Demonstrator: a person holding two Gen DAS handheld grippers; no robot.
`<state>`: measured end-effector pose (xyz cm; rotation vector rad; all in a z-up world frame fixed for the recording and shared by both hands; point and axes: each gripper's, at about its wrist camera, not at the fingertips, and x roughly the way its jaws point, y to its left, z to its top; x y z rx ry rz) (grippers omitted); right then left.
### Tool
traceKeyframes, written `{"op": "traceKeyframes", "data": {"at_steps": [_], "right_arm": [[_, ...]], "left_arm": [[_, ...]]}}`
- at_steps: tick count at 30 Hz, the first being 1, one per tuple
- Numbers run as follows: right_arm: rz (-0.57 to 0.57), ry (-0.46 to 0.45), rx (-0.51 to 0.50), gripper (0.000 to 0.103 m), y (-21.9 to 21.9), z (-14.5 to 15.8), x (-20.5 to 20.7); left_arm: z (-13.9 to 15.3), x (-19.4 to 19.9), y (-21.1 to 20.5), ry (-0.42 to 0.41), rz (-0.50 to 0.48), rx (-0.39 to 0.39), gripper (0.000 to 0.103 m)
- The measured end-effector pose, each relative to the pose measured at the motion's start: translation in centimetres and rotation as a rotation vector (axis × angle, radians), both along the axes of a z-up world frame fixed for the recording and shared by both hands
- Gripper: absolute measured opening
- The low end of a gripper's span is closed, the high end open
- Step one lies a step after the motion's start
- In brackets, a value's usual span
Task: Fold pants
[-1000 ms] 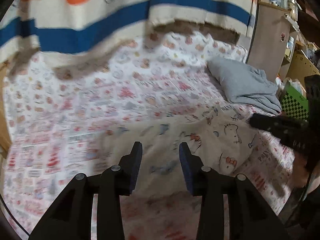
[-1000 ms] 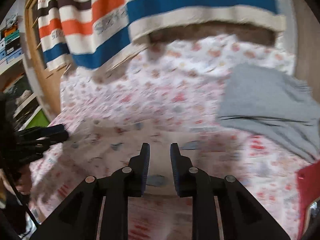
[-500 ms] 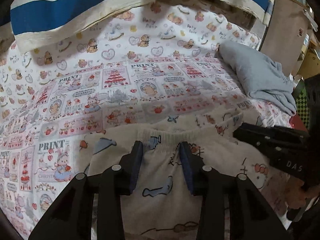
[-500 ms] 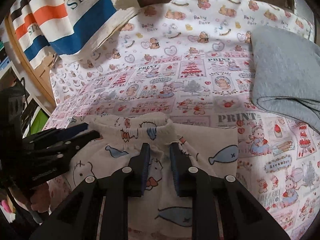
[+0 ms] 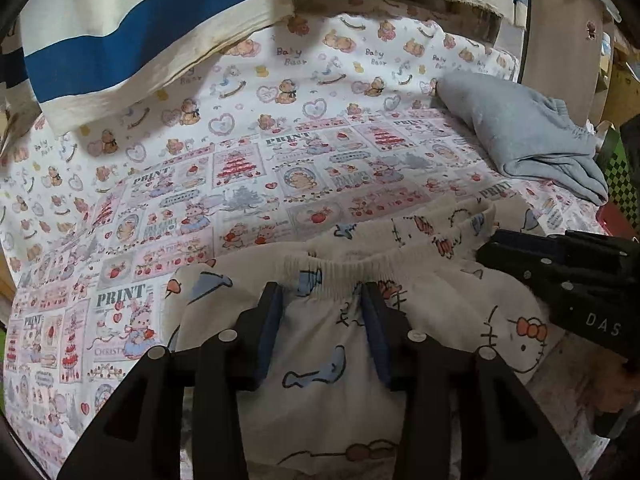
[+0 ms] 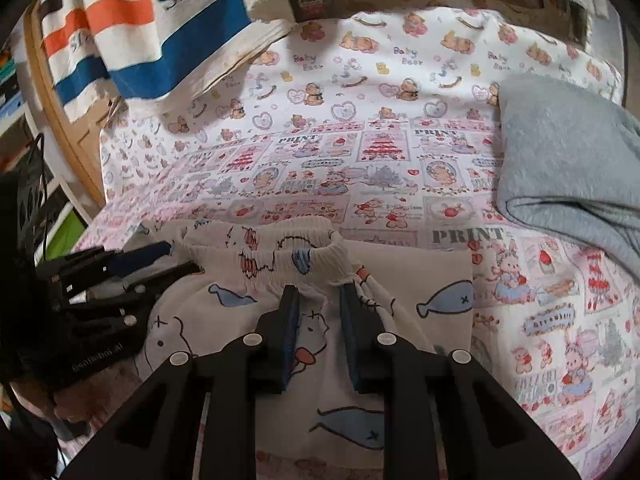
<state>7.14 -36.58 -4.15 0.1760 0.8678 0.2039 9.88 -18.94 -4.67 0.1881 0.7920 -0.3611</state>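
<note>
Cream pants (image 5: 440,300) printed with fish and cartoon cats lie on the bed, with the elastic waistband (image 6: 280,264) on the far side. In the left wrist view my left gripper (image 5: 320,294) sits just below the waistband. Its jaws are well apart and the cloth lies flat between them. My right gripper (image 6: 318,294) is on the same waistband further right. Its jaws stand narrow, and the pants (image 6: 420,280) pucker against its fingertips. Each gripper also shows from the side in the other view: the right gripper (image 5: 486,248) and the left gripper (image 6: 180,258).
A cartoon-print sheet (image 5: 240,160) covers the bed. A folded grey garment (image 5: 528,140) lies at the back right. A blue, orange and cream striped cloth (image 5: 140,40) hangs over the far edge. A wooden cabinet (image 5: 560,40) stands to the right and shelves (image 6: 24,100) to the left.
Both grippers have come down and forward over the bed, with the pants moving along with them. The waistband now lies on the sheet at the fingertips. Little has shifted in the last half second.
</note>
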Motion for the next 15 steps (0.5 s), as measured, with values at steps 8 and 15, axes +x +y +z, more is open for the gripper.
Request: {"op": "traceKeyframes", "data": {"at_steps": [8, 15], "right_arm": [[0.009, -0.011, -0.040, 0.023, 0.5, 0.1, 0.0], [-0.029, -0.157, 0.089, 0.056, -1.9, 3.7, -3.1]], "left_arm": [[0.3, -0.3, 0.9, 0.004, -0.037, -0.082, 0.058], [2.8, -4.1, 2.5, -0.172, 0.050, -0.077, 0.077]]}}
